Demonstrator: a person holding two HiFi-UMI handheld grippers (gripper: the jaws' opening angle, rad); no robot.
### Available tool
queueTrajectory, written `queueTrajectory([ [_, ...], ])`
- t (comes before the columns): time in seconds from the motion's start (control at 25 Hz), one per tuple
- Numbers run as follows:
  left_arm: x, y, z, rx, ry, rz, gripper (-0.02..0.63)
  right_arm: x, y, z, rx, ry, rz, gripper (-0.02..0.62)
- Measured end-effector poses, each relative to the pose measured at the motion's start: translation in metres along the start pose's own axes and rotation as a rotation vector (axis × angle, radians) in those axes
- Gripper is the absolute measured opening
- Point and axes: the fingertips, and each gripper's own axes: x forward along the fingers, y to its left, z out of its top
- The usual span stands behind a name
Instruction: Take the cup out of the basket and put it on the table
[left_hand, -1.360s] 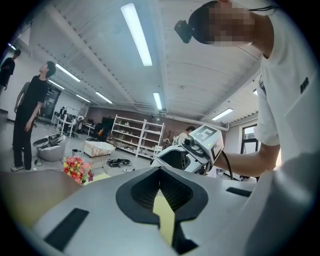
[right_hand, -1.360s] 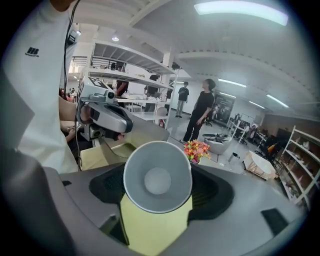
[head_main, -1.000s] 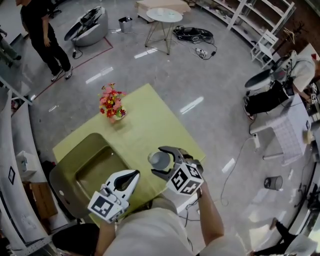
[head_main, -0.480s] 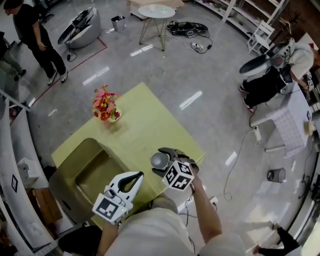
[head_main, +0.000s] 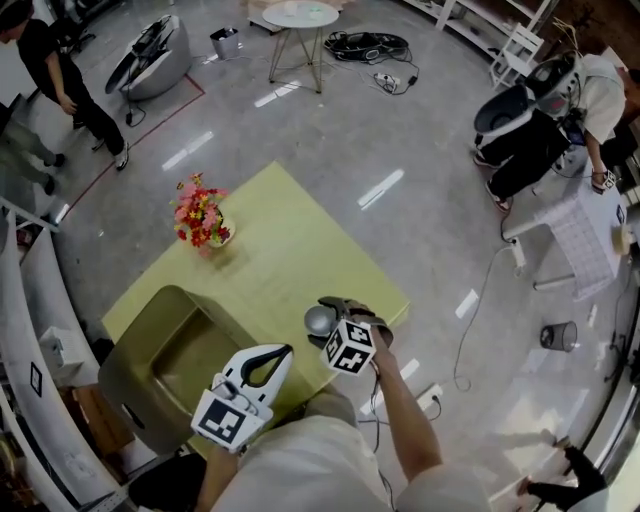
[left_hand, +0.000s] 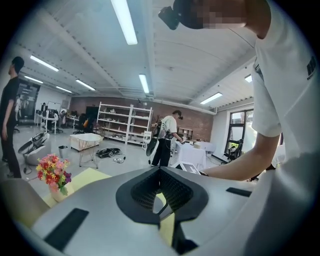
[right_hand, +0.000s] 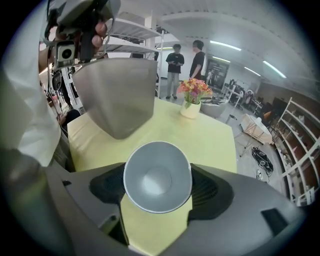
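In the head view, our right claw (head_main: 326, 314) holds the grey cup (head_main: 317, 320) over the yellow worktop's (head_main: 290, 235) near right part, right of the basket (head_main: 135, 345); in the left gripper view, our left claw (left_hand: 160, 169) is closed and empty; in the right gripper view, the jaws clamp the cup's (right_hand: 157, 177) sides.

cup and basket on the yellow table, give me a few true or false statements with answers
1. The cup sits between the jaws of the right hand-held gripper. True.
2. The cup lies inside the basket. False: it is outside the basket, held above the table.
3. The left hand-held gripper holds the flowers. False: its jaws are together with nothing between them, and the flowers stand on the table's far side.
4. In the right gripper view, the cup's open mouth faces the camera. True.
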Motion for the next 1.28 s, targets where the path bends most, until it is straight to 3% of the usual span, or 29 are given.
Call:
queueTrajectory([
  [0.44, 0.022, 0.000, 0.000, 0.031, 0.051, -0.028, 0.011, 0.030, -0.004, -0.029, 0.017, 0.044, -0.006, 0.362],
  [1.28, 0.022, 0.000, 0.003, 0.026, 0.050, -0.005, 0.011, 0.039, -0.001, -0.029, -0.012, 0.028, 0.027, 0.403],
])
